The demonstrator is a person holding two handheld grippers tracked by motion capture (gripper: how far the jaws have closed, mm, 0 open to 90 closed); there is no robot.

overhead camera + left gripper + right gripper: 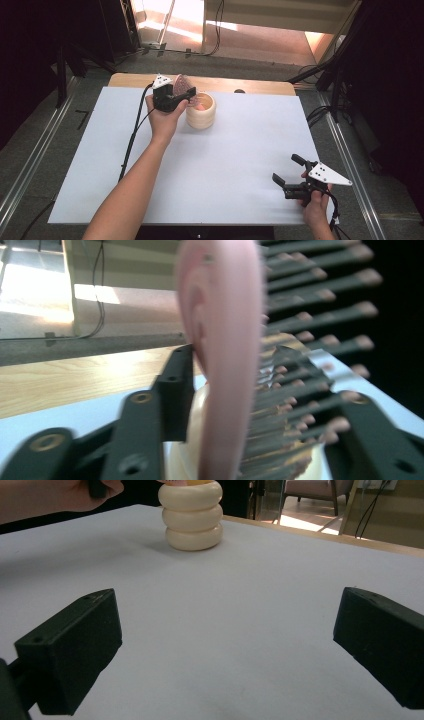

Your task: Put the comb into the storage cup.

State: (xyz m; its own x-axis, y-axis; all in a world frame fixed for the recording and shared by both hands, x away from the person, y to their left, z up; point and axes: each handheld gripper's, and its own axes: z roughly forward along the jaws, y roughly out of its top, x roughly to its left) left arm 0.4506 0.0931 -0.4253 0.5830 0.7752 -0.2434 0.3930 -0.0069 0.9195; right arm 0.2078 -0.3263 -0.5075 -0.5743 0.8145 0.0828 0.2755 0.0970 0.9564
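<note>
A pink hairbrush (182,84) with dark bristles is clamped in my left gripper (191,96), which is shut on it at the far side of the table. The brush hangs just above the mouth of a cream ribbed cup (201,111). In the left gripper view the pink brush (225,365) stands upright between the jaws, bristles to the right, with the cup (196,407) below it. My right gripper (286,168) rests open near the front right edge. Its view shows the cup (194,517) far ahead and nothing inside the right gripper (227,650).
A white sheet (240,150) covers the wooden table (225,84), whose bare strip runs along the far edge. Cables and dark stands lie on the floor around it. The person's left hand (60,497) is beside the cup.
</note>
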